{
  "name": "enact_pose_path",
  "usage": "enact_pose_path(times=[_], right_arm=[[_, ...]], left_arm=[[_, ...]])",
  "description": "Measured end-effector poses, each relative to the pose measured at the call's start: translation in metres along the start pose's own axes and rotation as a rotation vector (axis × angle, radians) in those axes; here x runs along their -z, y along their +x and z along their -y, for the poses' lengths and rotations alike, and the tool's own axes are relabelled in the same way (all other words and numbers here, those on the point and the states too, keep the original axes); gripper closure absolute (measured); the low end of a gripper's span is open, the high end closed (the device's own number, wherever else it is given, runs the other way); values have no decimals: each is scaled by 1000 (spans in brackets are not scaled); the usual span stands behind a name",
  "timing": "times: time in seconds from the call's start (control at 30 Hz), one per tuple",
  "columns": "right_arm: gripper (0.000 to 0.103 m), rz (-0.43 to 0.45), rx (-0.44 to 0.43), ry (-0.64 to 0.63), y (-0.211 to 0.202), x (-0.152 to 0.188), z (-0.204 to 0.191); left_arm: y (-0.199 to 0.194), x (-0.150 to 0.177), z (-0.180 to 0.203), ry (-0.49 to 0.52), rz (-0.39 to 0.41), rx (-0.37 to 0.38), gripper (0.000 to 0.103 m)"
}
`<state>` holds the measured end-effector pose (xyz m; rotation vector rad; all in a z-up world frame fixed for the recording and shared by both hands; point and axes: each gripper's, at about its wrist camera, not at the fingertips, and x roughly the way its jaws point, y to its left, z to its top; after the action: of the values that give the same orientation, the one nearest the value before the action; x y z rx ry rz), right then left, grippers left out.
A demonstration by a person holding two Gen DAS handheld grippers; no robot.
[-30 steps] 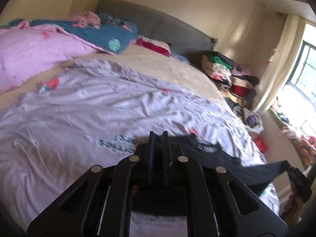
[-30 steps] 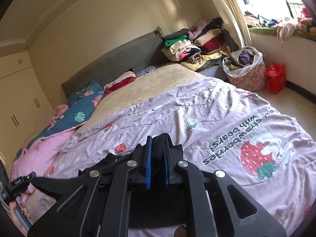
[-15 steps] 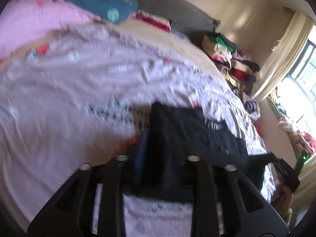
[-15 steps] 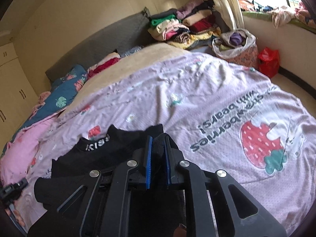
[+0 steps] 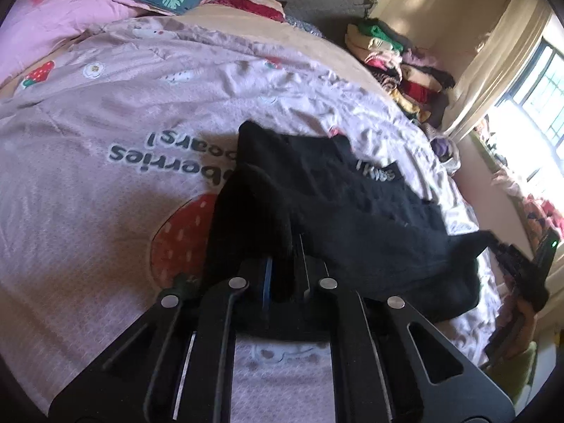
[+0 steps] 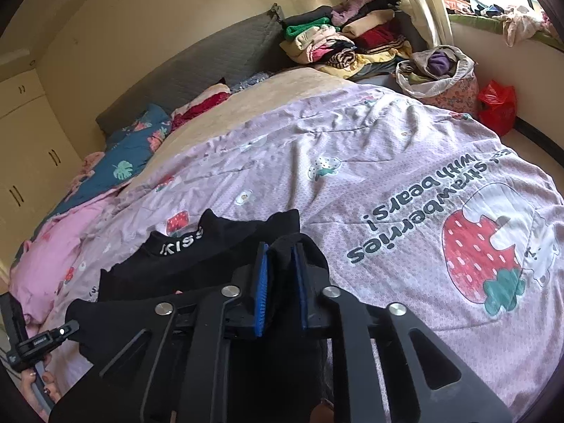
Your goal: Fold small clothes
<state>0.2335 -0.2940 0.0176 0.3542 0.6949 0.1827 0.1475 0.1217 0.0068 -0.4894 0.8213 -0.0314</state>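
Left wrist view: the left gripper (image 5: 282,264) has its jaws nearly together, pinching a fold of the black top (image 5: 352,204) at its left end. From there the top spreads away across the quilt (image 5: 105,112), over the strawberry print (image 5: 179,236), with its lettered neckband (image 5: 379,173) lying toward the far side. At the right edge of this view the right gripper (image 5: 507,252) clamps the top's other end, near the quilt's right edge.

Right wrist view: the right gripper (image 6: 280,271) holds a bunched edge of the top (image 6: 197,268) between its blue pads (image 6: 261,282), the jaws narrow. The neckband (image 6: 179,243) shows to the left of the jaws. Low at the left, the left gripper (image 6: 42,343) grips the top's far end, with a person's fingers (image 6: 42,393) below it. Only this view shows the wardrobe (image 6: 24,162) and a red bag (image 6: 497,105) on the floor beyond the bed's far corner.
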Motion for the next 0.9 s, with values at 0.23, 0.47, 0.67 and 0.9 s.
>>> enact_pose_path(times=[0.23,0.47,0.67,0.9], right_arm=[[93,22,-44,18,2,-16,2],[93,26,-48,1,21,-31,-5],[93,6,-32,10,39,-33,-1],[87,-2,18,15,44,-30,5]], left_arm=[[-14,-38,-12,-98,72,74,100],[-10,-71,-27,-177,119,68,100],[7,-82,-37,-185,129,-14,101],[5,-76,-45,-203,176,-36,101]])
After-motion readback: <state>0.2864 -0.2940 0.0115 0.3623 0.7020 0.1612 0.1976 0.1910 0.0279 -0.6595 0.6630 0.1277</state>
